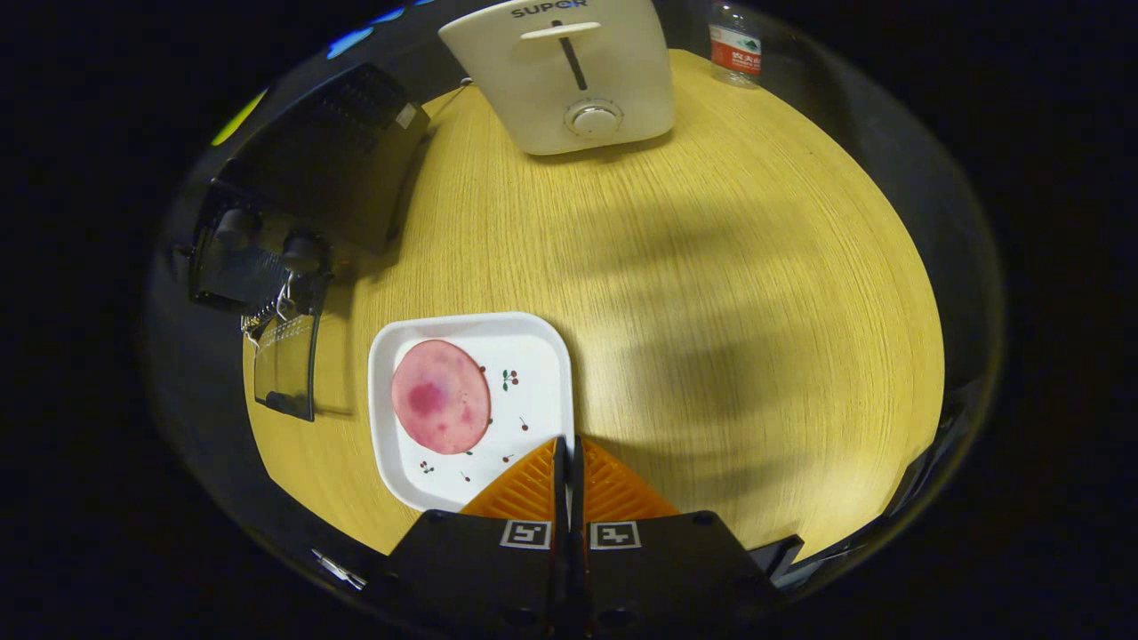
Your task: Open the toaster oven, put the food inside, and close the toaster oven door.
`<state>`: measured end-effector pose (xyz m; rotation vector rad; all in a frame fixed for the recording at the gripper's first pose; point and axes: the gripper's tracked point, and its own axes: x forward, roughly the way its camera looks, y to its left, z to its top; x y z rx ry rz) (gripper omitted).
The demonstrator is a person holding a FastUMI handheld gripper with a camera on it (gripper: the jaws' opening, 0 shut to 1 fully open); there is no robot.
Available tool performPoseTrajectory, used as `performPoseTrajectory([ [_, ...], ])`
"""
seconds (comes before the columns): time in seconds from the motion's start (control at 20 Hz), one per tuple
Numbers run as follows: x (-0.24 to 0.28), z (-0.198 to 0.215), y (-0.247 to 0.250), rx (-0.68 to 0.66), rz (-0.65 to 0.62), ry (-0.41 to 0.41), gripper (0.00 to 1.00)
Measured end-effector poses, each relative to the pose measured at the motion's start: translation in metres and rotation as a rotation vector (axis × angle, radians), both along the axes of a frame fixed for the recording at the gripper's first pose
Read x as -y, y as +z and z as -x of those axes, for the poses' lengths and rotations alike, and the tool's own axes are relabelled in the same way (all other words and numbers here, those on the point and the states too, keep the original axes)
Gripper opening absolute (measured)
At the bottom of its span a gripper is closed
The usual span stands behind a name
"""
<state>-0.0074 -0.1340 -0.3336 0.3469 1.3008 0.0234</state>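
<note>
Upper left of frame: black toaster oven (pixel 311 178) on the desk's (pixel 711 311) left edge, two knobs (pixel 267 240) visible on its front, door (pixel 286 366) dropped open and lying flat out over the desk, glass pane showing. Inside of the oven can't be made out, too dark. Just right of the open door, lower left-centre: white square plate (pixel 533 373) with small cherry prints, holding a round pink slice of food (pixel 441 396) on its left half, lying flat. Food is on the plate, not in the oven. Bottom centre: tongs (pixel 569 471), orange ribbed fingers (pixel 526 489) pressed together, only a thin slit between them, nothing held. Tips sit over the plate's lower right corner, apart from the food. Top centre: white toaster (pixel 564 71) with lever and dial, standing at the desk's far edge. Upper right: clear bottle (pixel 735 44) with red label, just right of the toaster. Right half of desk is bare wood grain with soft shadows.
</note>
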Motion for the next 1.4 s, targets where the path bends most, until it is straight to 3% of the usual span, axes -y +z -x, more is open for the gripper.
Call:
performPoseTrajectory([
  [0.35, -0.003, 0.012, 0.016, 0.027, -0.087, -0.107, 0.02],
  [1.05, -0.019, 0.046, 0.084, 0.162, -0.296, -0.243, 0.02],
  [1.4, -0.055, 0.057, 0.132, 0.241, -0.42, -0.254, 0.02],
])
